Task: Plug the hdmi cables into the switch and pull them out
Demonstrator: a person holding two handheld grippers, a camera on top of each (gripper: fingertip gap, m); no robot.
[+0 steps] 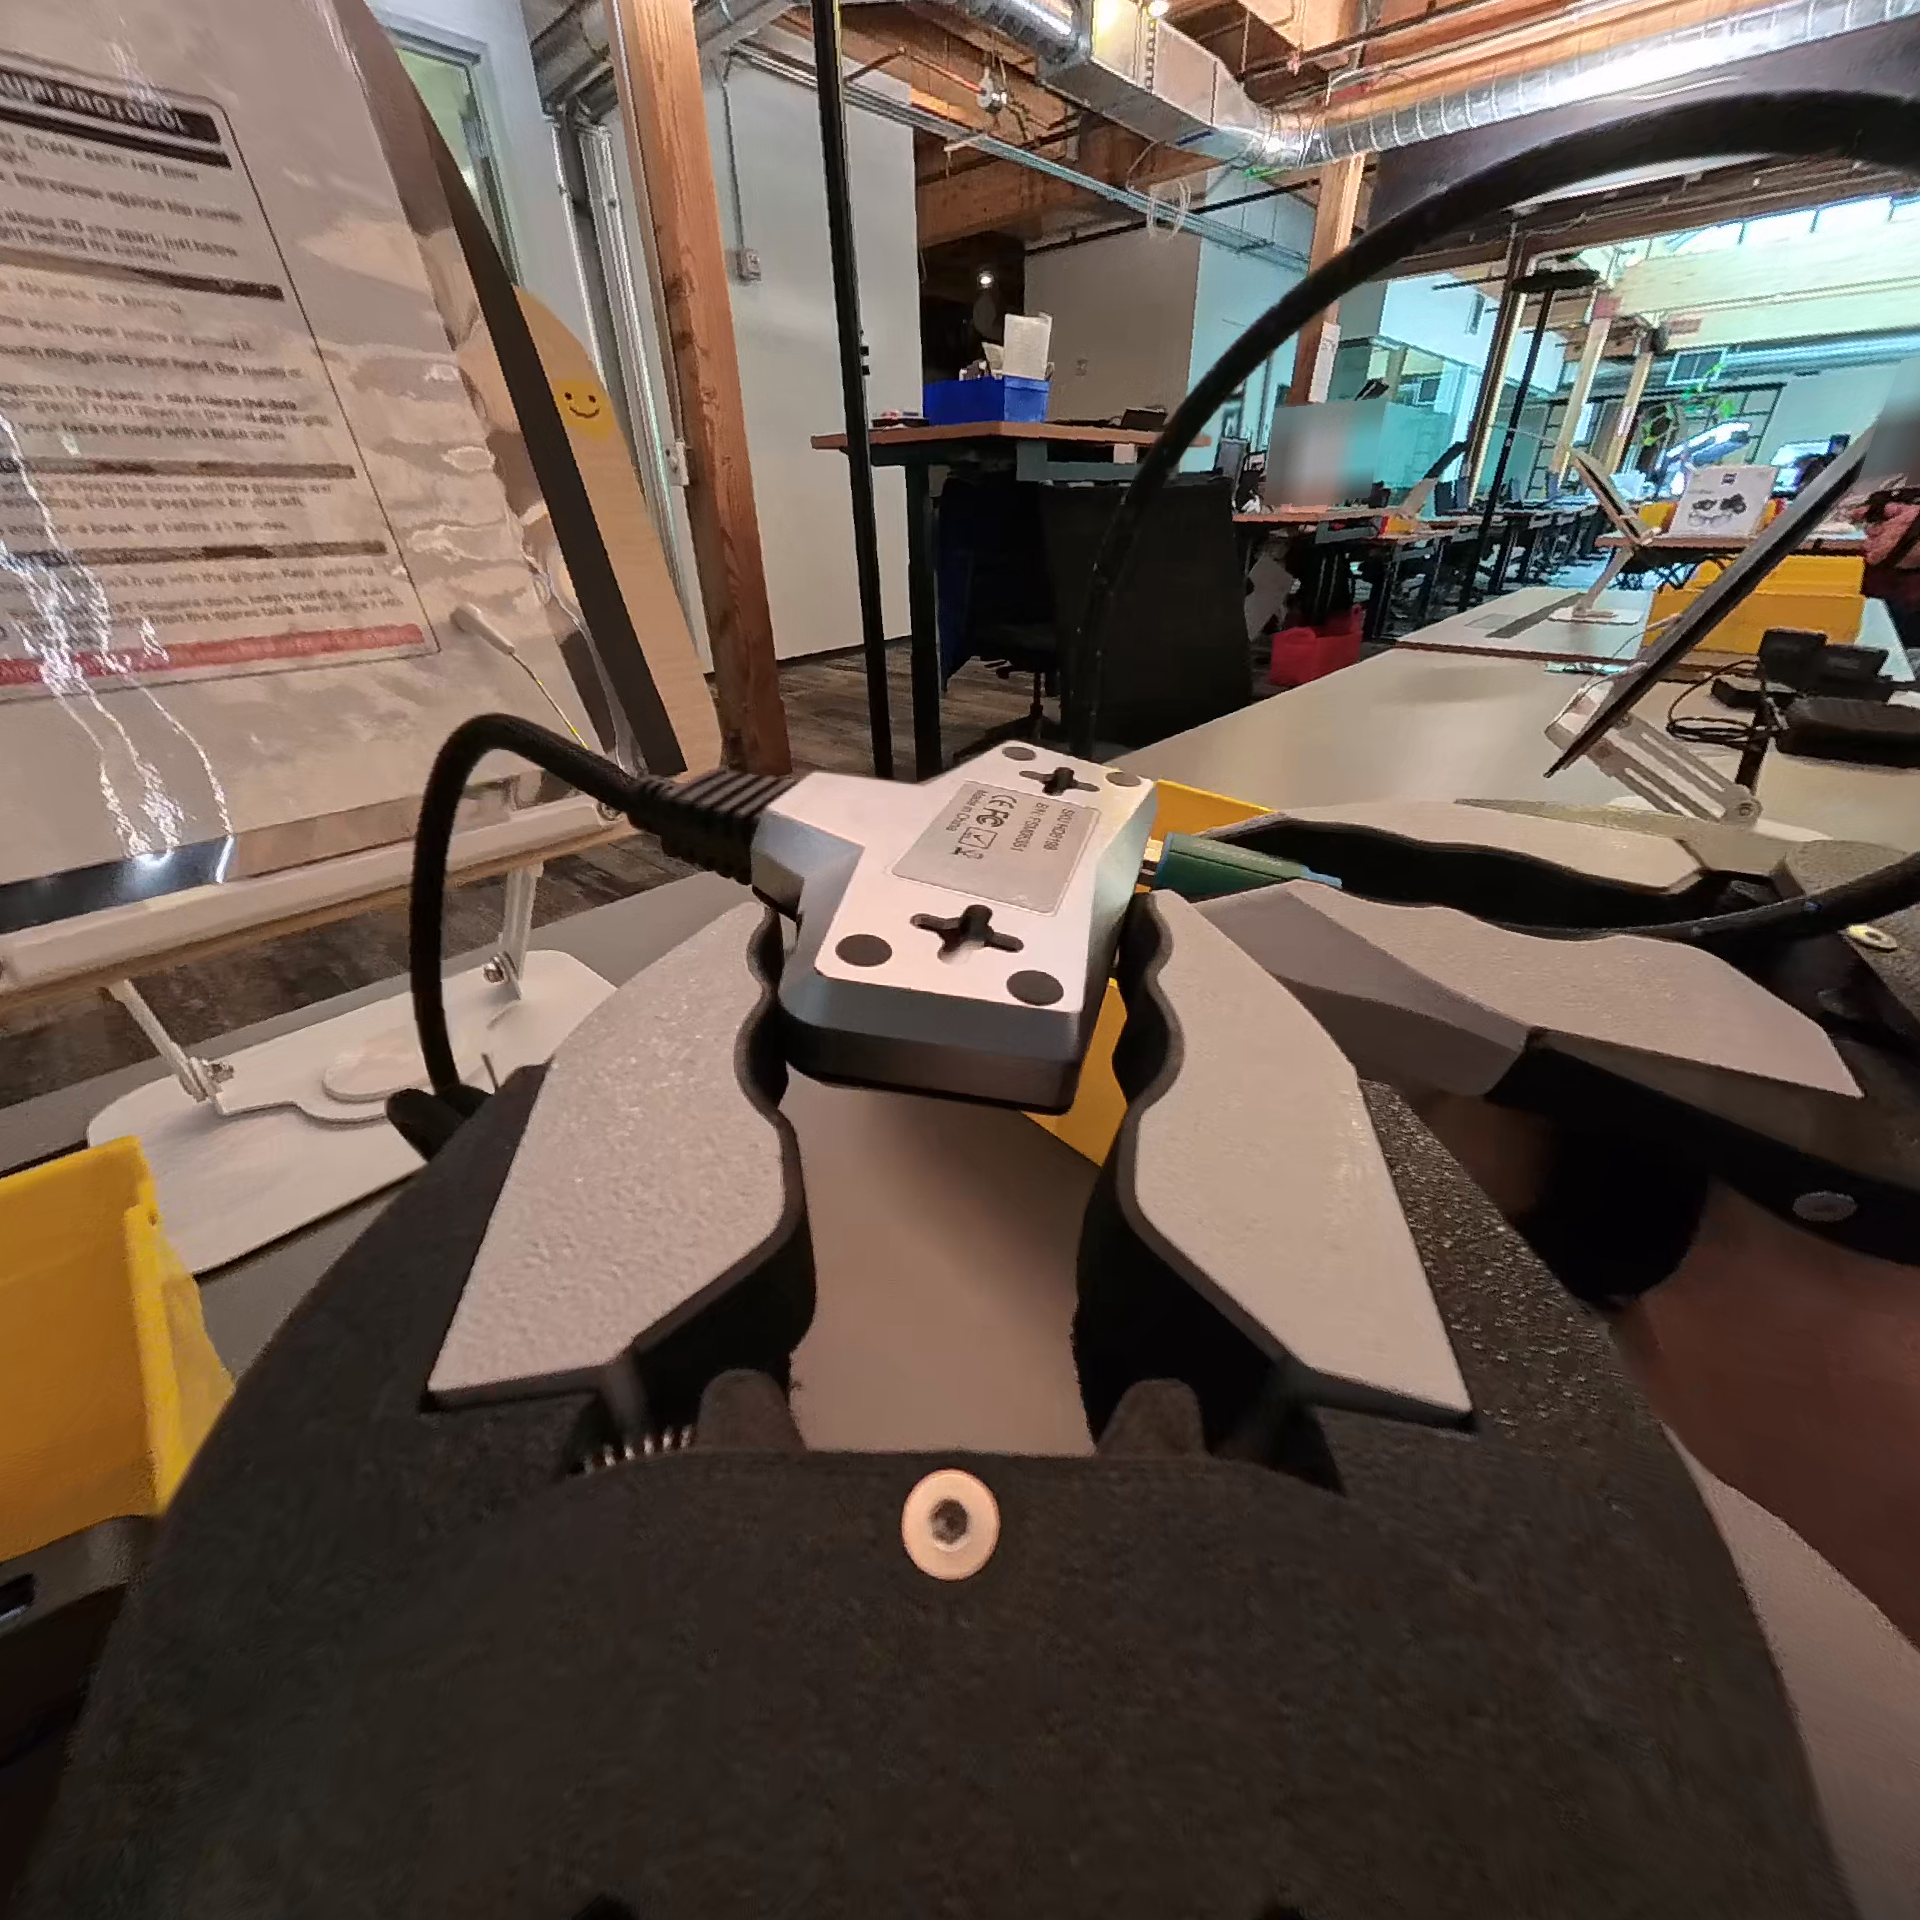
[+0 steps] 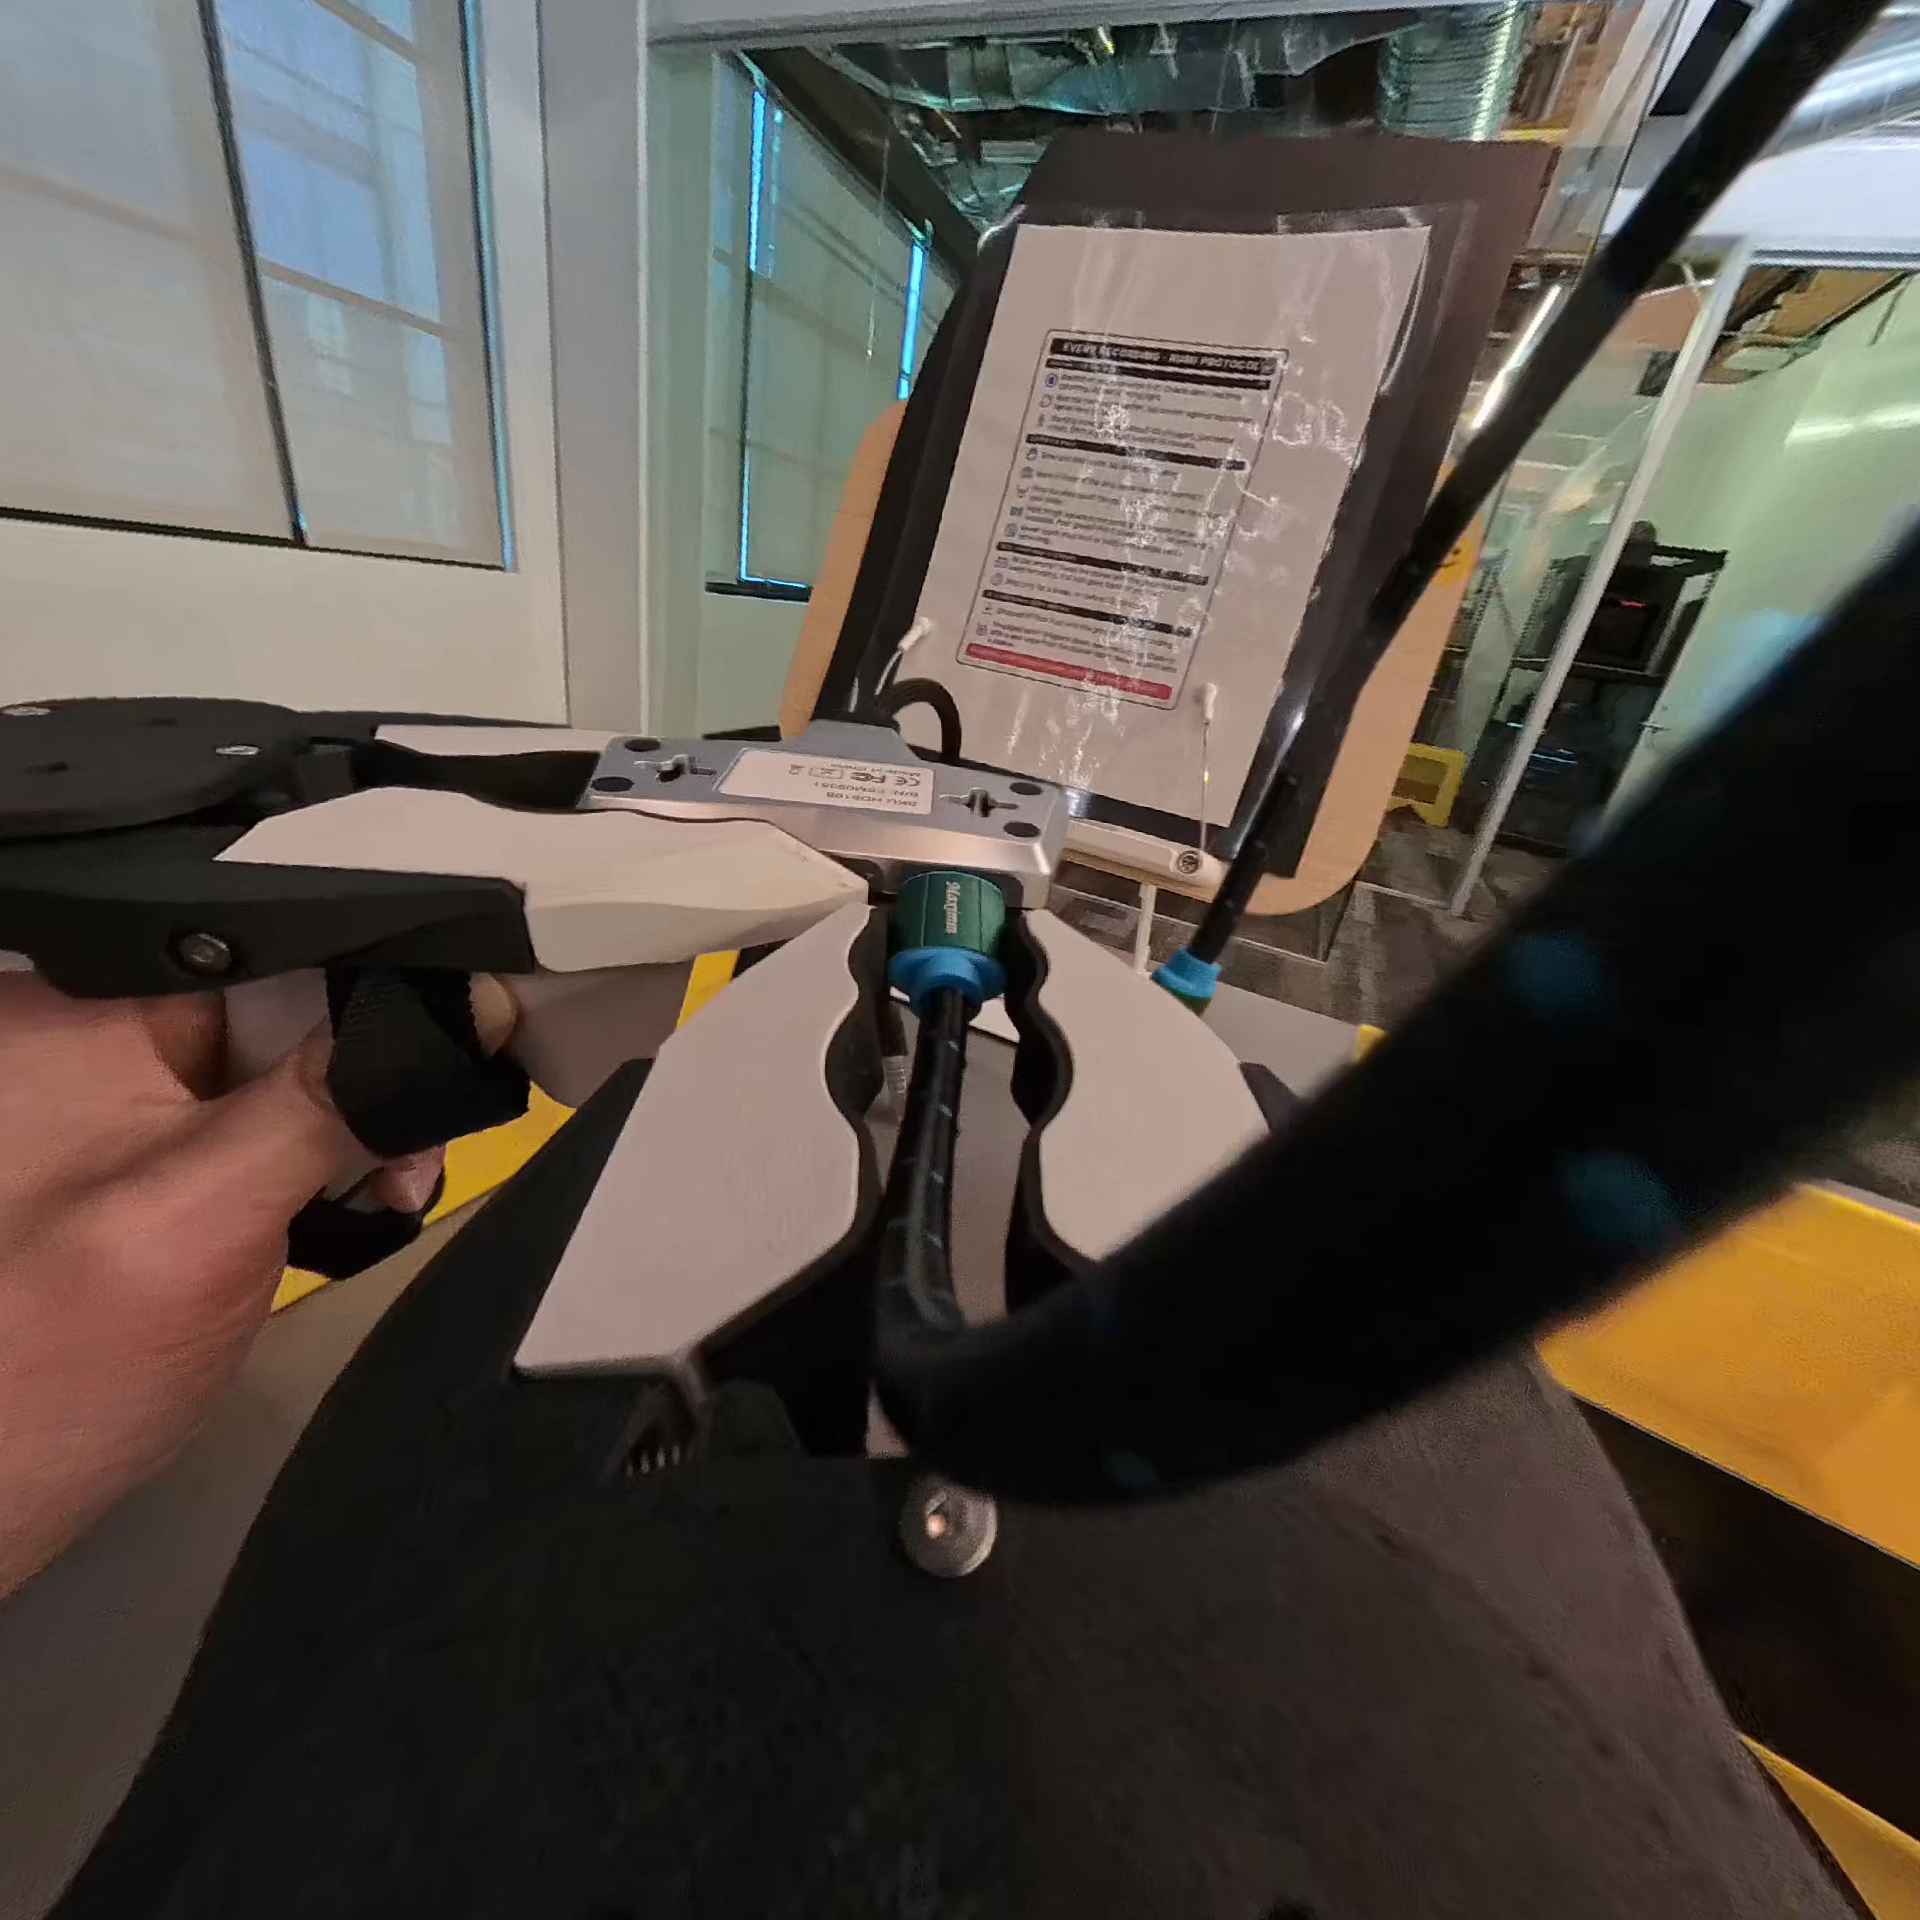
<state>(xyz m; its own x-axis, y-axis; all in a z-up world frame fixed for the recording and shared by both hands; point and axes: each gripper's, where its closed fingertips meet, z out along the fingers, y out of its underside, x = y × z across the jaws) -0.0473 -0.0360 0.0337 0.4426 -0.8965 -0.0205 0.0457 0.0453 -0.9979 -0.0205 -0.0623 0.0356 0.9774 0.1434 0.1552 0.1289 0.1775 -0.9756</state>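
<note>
My left gripper (image 1: 951, 935) is shut on the silver HDMI switch (image 1: 966, 914) and holds it above the table, underside up, its fixed black lead (image 1: 540, 758) arching off to the left. My right gripper (image 2: 943, 935) is shut on a green HDMI plug with a blue collar (image 2: 945, 920). The plug's front end meets the switch's (image 2: 831, 795) near side edge. In the left wrist view the plug (image 1: 1216, 868) shows at the switch's right side, with the right gripper (image 1: 1226, 904) coming in from the right. The left gripper (image 2: 831, 883) comes in from the left in the right wrist view.
A second cable end with a blue collar (image 2: 1184, 982) hangs just right of the switch. A thick black cable (image 2: 1455, 1195) loops close across the right camera. A laminated sheet on a stand (image 1: 208, 436) is behind. Yellow bins (image 1: 83, 1351) sit on the grey table (image 1: 1403, 707).
</note>
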